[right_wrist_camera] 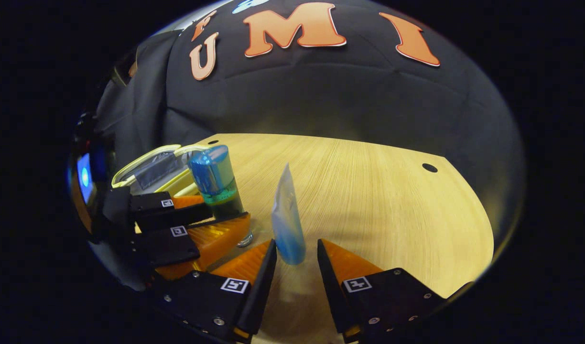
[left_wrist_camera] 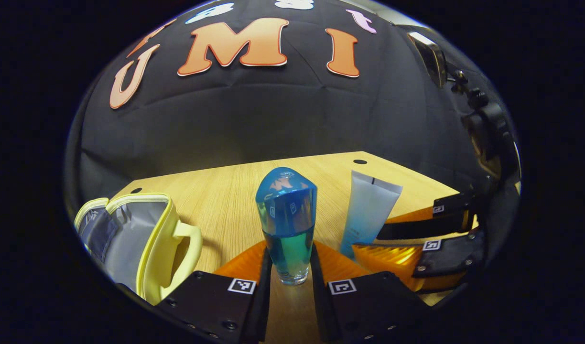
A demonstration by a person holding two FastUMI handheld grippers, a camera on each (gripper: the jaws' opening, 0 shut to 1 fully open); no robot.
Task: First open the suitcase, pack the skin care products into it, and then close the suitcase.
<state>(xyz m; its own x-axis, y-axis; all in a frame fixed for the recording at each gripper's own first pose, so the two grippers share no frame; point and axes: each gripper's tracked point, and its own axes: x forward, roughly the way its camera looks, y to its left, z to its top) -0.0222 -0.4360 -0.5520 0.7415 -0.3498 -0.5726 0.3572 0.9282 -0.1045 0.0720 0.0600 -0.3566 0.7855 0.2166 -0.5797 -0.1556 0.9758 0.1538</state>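
Blue bottle [left_wrist_camera: 287, 224] pinched by left tongs [left_wrist_camera: 288, 260]; right tongs [right_wrist_camera: 296, 248] straddle tube [right_wrist_camera: 287, 222].

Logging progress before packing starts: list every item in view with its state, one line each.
Suitcase: open, on its side.
Blue bottle: upright, capped, partly filled, between left gripper fingers.
Tube: upright on its cap, between right gripper fingers, untouched.
Table: bears everything.

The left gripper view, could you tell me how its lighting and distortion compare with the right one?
Left gripper view: table edge bows, blue bottle sharp with small reflections. Right gripper view: table brightly lit at right, tube slightly soft, strong bowing.
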